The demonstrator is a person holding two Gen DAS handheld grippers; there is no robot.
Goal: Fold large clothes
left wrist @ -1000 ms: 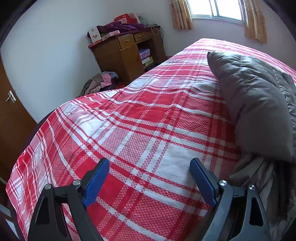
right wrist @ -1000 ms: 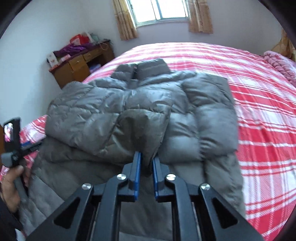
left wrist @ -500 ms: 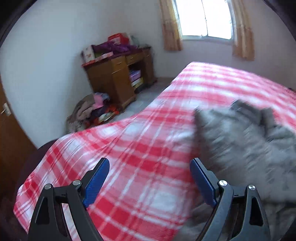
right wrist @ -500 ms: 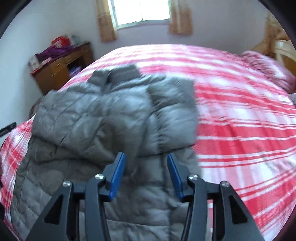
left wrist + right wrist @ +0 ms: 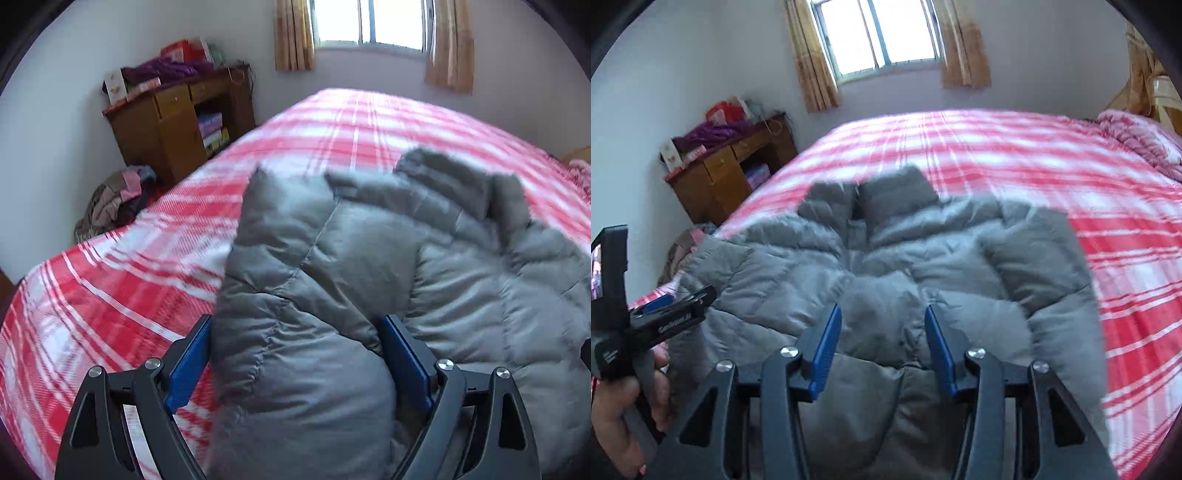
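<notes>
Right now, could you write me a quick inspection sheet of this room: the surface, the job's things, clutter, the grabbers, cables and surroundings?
Surface: bed under a red-and-white checked cover.
Job's things: grey puffy jacket lying on it, sleeves folded inward.
Clutter: clothes heap on the floor; pink blanket at the bed's far side.
Grippers: left gripper open, a jacket fold between its fingers; right gripper open above the jacket.
Cables: nothing seen.
Surroundings: wooden desk piled with things, curtained window.
</notes>
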